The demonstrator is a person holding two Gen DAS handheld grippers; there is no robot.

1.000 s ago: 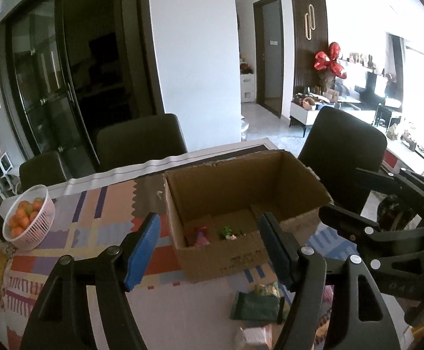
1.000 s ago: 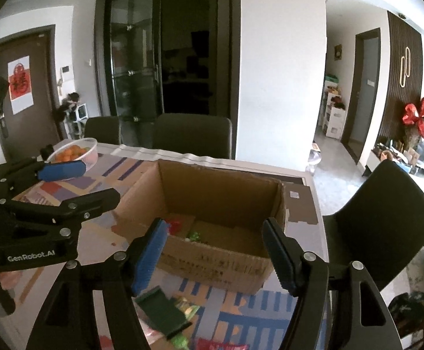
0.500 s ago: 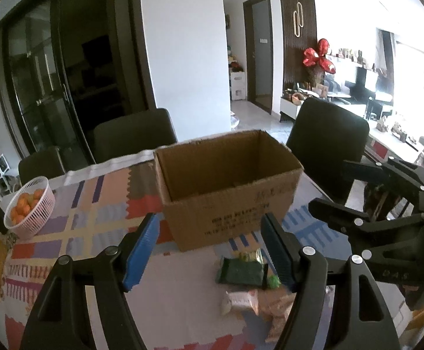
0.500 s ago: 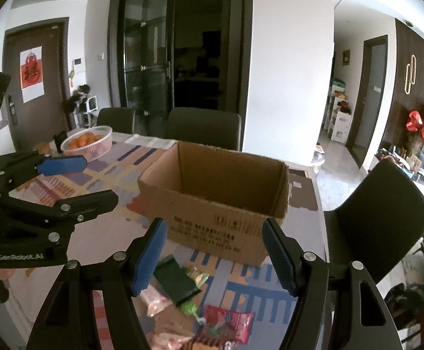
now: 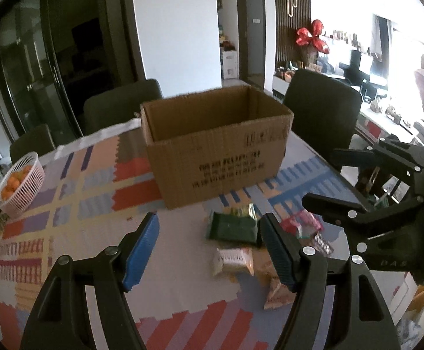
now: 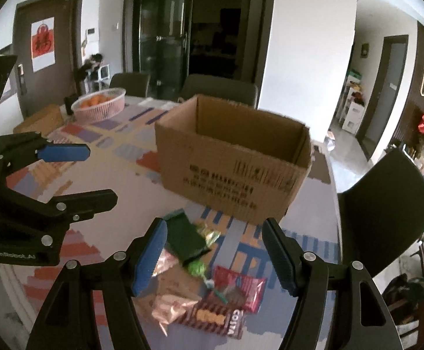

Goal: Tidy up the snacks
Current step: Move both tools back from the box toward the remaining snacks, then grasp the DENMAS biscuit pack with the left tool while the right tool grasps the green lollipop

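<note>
An open cardboard box (image 5: 217, 143) (image 6: 232, 160) stands on the patterned table; its inside is hidden from both views. Several snack packets lie in front of it: a dark green packet (image 5: 231, 227) (image 6: 185, 237), a white-orange packet (image 5: 233, 261), a red packet (image 6: 241, 287), a brown COITA packet (image 6: 214, 316) and a pink foil packet (image 6: 168, 306). My left gripper (image 5: 209, 248) is open and empty, above the table left of the pile. My right gripper (image 6: 213, 255) is open and empty, over the pile.
A pink basket of oranges (image 5: 19, 183) (image 6: 98, 108) sits at the table's far left. Dark chairs stand behind the table (image 5: 121, 105) and at its right (image 5: 322, 108) (image 6: 383, 213). The table's right edge is close to the pile.
Both grippers have pulled back and dropped lower from over the box. The box's inside is no longer visible and the snack pile has come into view below them.
</note>
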